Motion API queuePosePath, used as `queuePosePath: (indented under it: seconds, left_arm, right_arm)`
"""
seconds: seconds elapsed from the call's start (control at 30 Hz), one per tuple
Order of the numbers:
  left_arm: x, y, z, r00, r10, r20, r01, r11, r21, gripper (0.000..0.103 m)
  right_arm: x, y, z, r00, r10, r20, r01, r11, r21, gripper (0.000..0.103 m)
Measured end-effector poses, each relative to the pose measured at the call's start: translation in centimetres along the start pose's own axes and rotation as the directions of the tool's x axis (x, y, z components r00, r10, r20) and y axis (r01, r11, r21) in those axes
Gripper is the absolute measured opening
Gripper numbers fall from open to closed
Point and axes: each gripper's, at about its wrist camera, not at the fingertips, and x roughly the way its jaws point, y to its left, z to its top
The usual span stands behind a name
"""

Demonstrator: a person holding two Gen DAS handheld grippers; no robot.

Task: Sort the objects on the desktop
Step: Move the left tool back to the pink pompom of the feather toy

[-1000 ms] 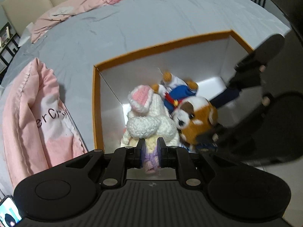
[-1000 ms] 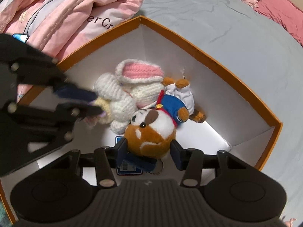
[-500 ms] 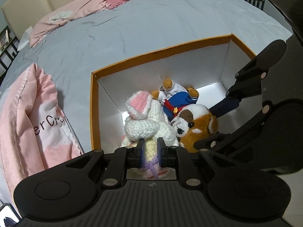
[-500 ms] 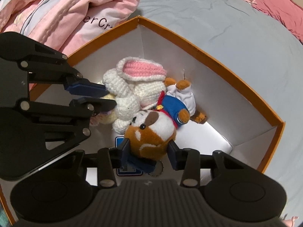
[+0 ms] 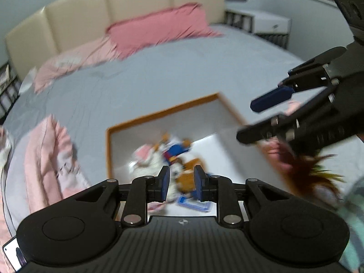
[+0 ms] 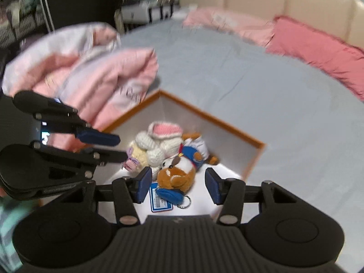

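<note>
An orange-rimmed white box [image 6: 229, 126] [image 5: 163, 111] sits on the grey bed. In it lie a white crochet bunny [image 6: 159, 143], a brown and white plush dog [image 6: 176, 173], a sailor-suited doll [image 6: 195, 153], a small yellow and purple crochet toy [image 6: 134, 157], a blue pouch with a key ring [image 6: 170, 195] and a blue-edged card [image 6: 159, 202]. My left gripper [image 5: 180, 183] is open and empty above the box's near side. My right gripper [image 6: 178, 187] is open and empty above the dog. Each gripper shows in the other's view, left [image 6: 107, 145] and right [image 5: 254, 120].
A pink and white hoodie [image 6: 91, 68] [image 5: 50, 159] lies bunched beside the box. Pink pillows [image 5: 159, 29] and a cream headboard [image 5: 113, 6] are at the bed's far end. A phone [image 5: 11, 254] sits low left. A nightstand [image 5: 270, 22] stands beyond the bed.
Both grippers opened, let go of the crochet toy and the plush dog, and rose away from the box. Both toys now lie in the box.
</note>
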Motion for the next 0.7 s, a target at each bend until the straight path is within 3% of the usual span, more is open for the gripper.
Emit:
queuePosePath:
  seconds: [0.13, 0.27, 0.37, 0.6, 0.7]
  left_arm:
    - [-2.2, -3.6, 0.0, 0.995, -0.086, 0.046, 0.085, 0.996, 0.03, 0.027]
    - [-3.4, -7.1, -0.5, 0.981, -0.184, 0.068, 0.178, 0.981, 0.082, 0.027]
    - [-3.2, -9.5, -1.0, 0.971, -0.23, 0.07, 0.22, 0.967, 0.125, 0.027]
    - [-0.3, -13.7, -2.3, 0.966, -0.258, 0.001, 0.254, 0.953, 0.167, 0.029]
    - [0.5, -15.1, -2.8, 0.965, -0.258, -0.046, 0.262, 0.944, 0.199, 0.03]
  right_arm:
    - [-6.3, -1.2, -3.6, 0.988, -0.055, 0.143, 0.044, 0.996, 0.077, 0.065]
    - [-10.4, -1.9, -7.6, 0.974, -0.16, 0.161, 0.136, 0.979, 0.15, 0.065]
    - [-11.7, -2.9, -10.5, 0.967, -0.228, 0.111, 0.201, 0.955, 0.218, 0.061]
    - [-10.9, -5.1, -16.3, 0.935, -0.347, -0.072, 0.351, 0.882, 0.315, 0.053]
    - [-10.2, -5.8, -18.2, 0.935, -0.333, -0.124, 0.355, 0.868, 0.348, 0.053]
